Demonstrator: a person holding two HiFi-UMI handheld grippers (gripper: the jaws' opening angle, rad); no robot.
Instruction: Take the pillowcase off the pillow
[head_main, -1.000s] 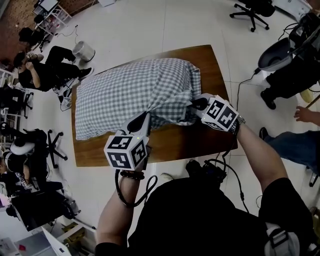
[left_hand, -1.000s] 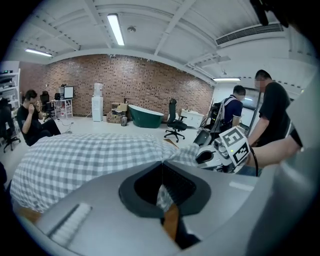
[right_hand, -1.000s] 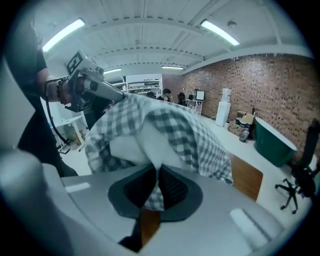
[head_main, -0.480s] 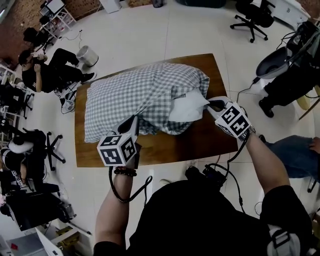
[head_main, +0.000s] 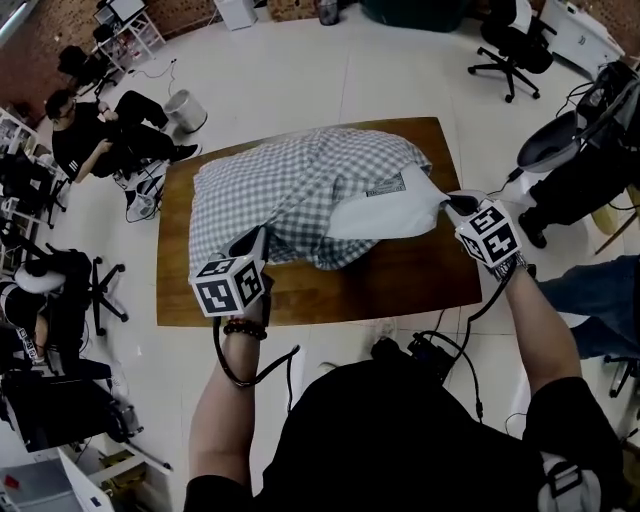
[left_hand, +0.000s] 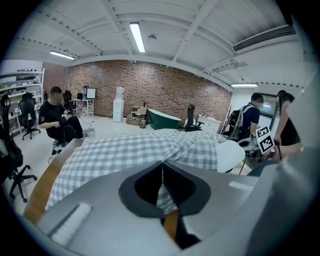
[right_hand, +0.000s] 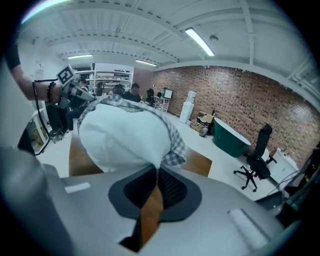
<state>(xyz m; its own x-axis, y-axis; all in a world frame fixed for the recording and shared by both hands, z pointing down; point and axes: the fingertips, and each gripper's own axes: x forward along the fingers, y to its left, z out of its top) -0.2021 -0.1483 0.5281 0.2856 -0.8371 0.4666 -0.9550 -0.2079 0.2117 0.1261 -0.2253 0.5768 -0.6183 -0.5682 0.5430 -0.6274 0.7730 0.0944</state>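
One table (head_main: 420, 285) bore one pillow (head_main: 385, 215), partly out of one checked pillowcase (head_main: 290, 185); two claws gripped them. The left claw (head_main: 250, 243) was clamped shut on pillowcase cloth towards the near edge; the right claw (head_main: 452, 203) was pinched tight on the pillow's white corner at the right edge; bare wood ran along the near edge; open floor lay all round.
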